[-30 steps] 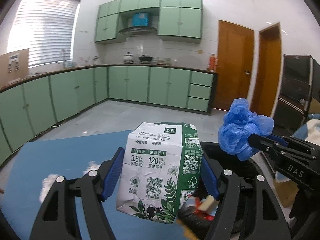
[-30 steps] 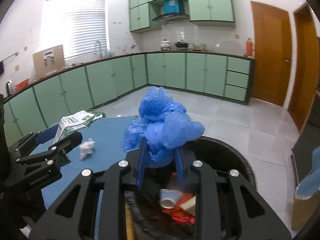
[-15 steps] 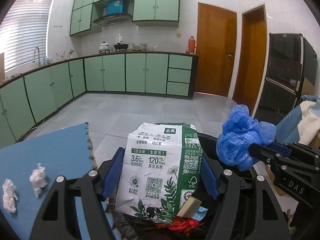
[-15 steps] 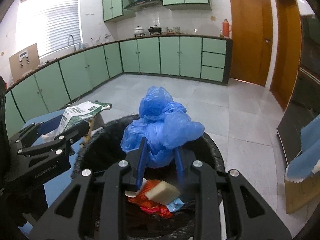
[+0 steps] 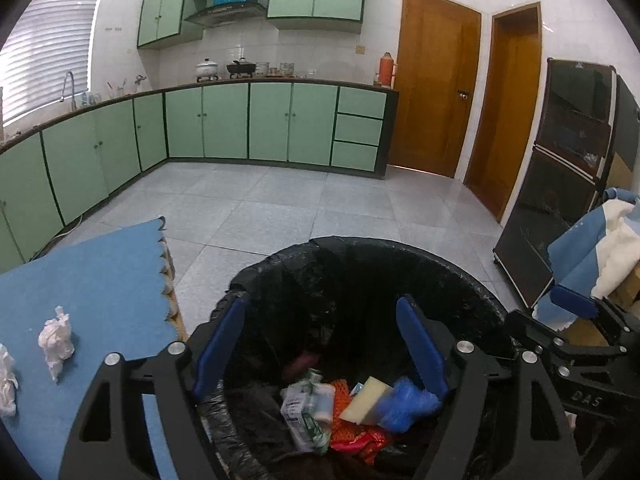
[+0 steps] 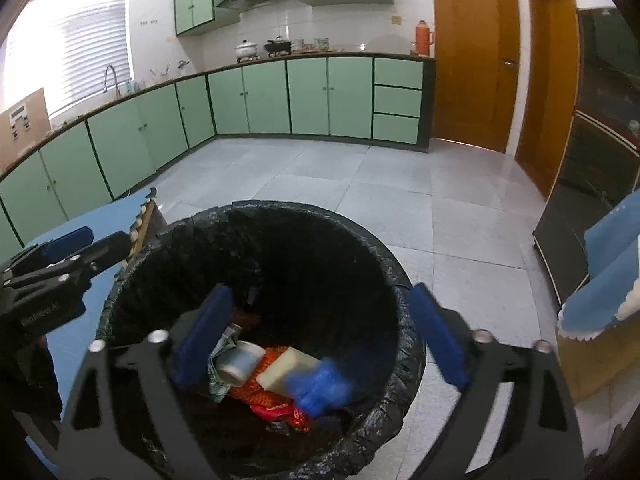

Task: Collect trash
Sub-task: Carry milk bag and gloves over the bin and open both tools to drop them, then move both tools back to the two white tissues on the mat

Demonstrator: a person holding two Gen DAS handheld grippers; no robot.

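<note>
Seen below and between the spread blue pads of the left gripper (image 5: 320,344): a green-and-white milk carton (image 5: 306,412), lying crumpled at the bottom of the black-lined trash bin (image 5: 400,248), free of the tongs. Just right of it, under the right-hand pad, a crumpled blue plastic bag (image 5: 406,402), beside a pale sponge block (image 5: 366,400) and red-orange wrappers (image 5: 356,436). Seen likewise from the right gripper (image 6: 320,340): the blue bag (image 6: 320,390) blurred, low in the bin (image 6: 256,208) and nearer its right pad, clear of both pads.

Changed from half a second ago: carton then clamped upright between the left pads, bag then pinched in the right tongs above the rim; both now down among the rubbish. Jaws of both tongs just opened wider, the right by far the more, nothing left between either pair.

Both grippers tilted downward over the bin mouth, side by side, the right one visible at the right edge of the left view. Off to the left of the left tongs, two white tissue wads (image 5: 56,340) on the blue mat (image 5: 100,272).
</note>
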